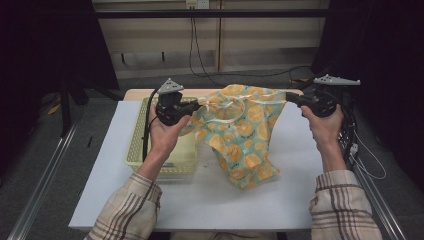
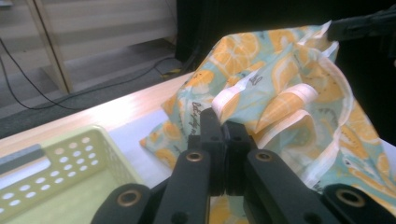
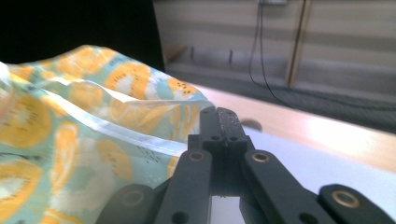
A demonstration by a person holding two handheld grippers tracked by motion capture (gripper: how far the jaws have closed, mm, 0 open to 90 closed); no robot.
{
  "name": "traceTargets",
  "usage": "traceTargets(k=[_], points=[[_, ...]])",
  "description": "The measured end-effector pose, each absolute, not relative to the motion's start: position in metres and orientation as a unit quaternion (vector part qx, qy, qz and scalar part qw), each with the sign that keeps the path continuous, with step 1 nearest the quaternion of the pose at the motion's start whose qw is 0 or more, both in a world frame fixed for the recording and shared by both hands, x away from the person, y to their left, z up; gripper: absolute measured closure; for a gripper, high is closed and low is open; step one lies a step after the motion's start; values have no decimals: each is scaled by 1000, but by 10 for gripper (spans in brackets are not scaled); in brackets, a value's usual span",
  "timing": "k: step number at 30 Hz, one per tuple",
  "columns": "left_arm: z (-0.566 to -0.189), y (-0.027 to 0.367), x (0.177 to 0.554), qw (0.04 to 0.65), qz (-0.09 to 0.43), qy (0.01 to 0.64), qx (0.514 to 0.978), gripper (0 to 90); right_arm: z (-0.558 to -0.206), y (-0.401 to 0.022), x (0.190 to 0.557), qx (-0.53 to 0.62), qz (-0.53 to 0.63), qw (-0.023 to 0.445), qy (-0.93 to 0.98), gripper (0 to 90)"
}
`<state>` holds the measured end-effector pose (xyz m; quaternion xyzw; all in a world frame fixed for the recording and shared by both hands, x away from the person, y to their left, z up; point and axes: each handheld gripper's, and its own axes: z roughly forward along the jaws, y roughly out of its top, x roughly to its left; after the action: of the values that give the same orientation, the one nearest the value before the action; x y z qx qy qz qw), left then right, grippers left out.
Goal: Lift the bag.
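Pinching fruit-print cloth [image 1: 240, 135], left tongs [image 1: 200, 104], right tongs [image 1: 289, 96], both clamped.

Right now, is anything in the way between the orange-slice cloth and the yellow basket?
Nothing visible is. The cloth hangs between the left claw and the right claw, both shut on its top edge. The basket sits right beside it, open on top.

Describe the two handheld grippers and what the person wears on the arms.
Both the left gripper and the right gripper are black, each with two flat linkage jaws pinned by brass-coloured rivets. Each carries a grey three-cornered plate on top, and a black cable trails from the left one. The sleeves are a cream flannel with brown plaid lines.
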<state>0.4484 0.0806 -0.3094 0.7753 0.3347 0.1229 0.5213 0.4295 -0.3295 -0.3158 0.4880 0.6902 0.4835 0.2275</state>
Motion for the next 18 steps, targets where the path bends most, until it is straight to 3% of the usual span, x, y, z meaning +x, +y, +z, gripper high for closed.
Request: traceTargets(k=[8, 12, 14, 15, 16, 18], points=[[-316, 63, 444, 513, 119, 314, 790, 860, -332, -341, 434, 508, 460, 237, 688, 900], [-321, 65, 445, 512, 117, 315, 790, 680, -333, -341, 432, 503, 469, 230, 689, 892], [-322, 67, 444, 511, 121, 320, 789, 575, -333, -341, 431, 502, 472, 230, 687, 722], [-322, 69, 444, 510, 125, 320, 789, 487, -333, -341, 431, 503, 472, 229, 687, 685], [-321, 71, 443, 511, 129, 320, 787, 439, -333, -340, 430, 500, 474, 224, 689, 676], [-320, 77, 440, 512, 138, 321, 785, 357, -332, -339, 428, 499, 475, 224, 689, 576]])
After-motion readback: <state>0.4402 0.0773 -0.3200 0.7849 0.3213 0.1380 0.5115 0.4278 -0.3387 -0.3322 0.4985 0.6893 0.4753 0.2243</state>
